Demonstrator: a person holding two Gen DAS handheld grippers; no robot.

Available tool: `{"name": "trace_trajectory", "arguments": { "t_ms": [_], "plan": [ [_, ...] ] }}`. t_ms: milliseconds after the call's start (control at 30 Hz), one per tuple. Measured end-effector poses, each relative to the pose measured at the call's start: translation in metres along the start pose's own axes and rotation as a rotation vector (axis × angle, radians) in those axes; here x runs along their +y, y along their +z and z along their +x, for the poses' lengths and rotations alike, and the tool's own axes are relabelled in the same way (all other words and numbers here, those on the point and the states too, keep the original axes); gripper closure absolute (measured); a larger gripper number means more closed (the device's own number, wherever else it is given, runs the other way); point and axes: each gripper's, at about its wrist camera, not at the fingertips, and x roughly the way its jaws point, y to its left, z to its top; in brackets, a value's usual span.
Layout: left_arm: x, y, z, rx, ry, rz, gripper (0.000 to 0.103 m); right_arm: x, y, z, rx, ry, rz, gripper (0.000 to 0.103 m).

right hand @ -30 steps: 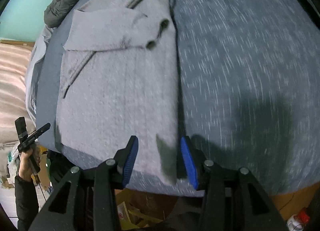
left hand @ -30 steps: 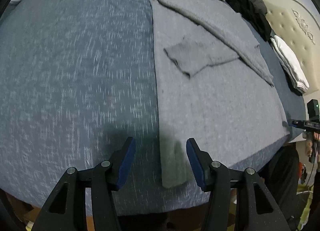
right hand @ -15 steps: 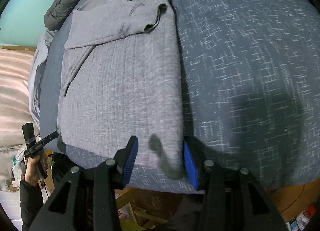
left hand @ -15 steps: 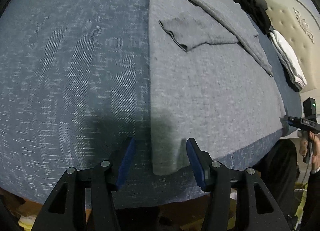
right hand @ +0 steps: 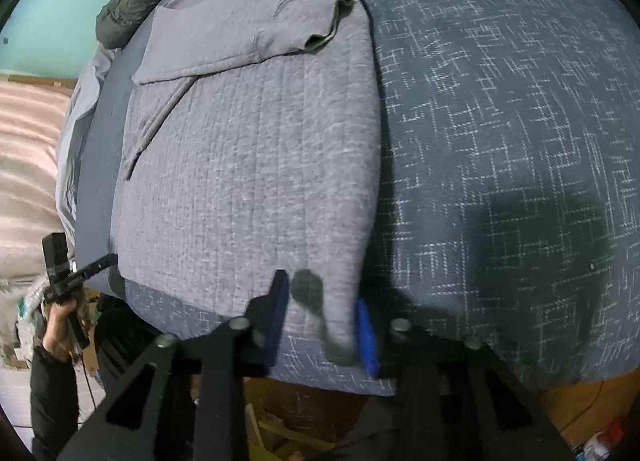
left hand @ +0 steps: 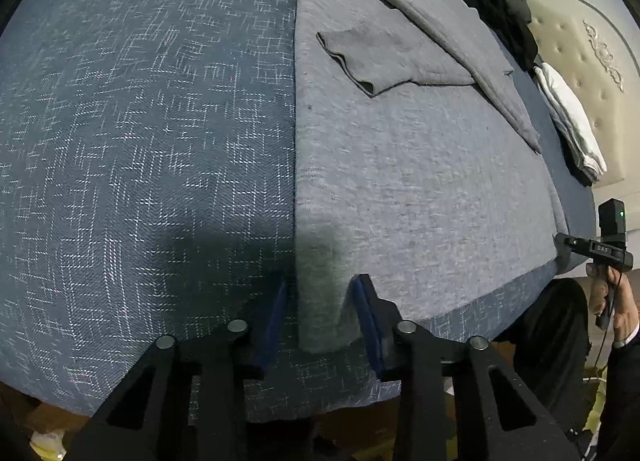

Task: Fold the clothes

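Between both open tongs (left hand: 322, 317) (right hand: 322, 317), grey garment (left hand: 400, 165) hem corners

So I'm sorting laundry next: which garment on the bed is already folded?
The white garment by the headboard, a neat stack. The grey shirt lies spread flat; the black garment is heaped.
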Motion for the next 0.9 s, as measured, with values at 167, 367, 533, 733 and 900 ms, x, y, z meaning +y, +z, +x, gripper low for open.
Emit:
{"name": "trace_trajectory", "arguments": {
  "t_ms": [167,367,533,733,900],
  "plan": [
    [0.001,-0.005,-0.002,0.004,-0.022,0.005,0.080,0.000,-0.001,-0.002,-0.013,0.011,-0.006,0.088],
    [-0.011,-0.005,-0.004,-0.016,-0.021,0.051,0.097,0.007,-0.003,-0.006,-0.027,0.028,-0.037,0.095],
    [-0.028,-0.004,-0.027,-0.067,-0.037,0.117,0.098,0.016,-0.004,-0.024,-0.074,0.054,-0.079,0.098],
    [-0.045,-0.008,-0.070,-0.164,-0.069,0.172,0.098,0.033,-0.006,-0.061,-0.149,0.096,-0.148,0.098],
    [-0.056,-0.019,-0.098,-0.214,-0.070,0.218,0.098,0.048,-0.011,-0.091,-0.204,0.133,-0.207,0.099]
  ]
}}
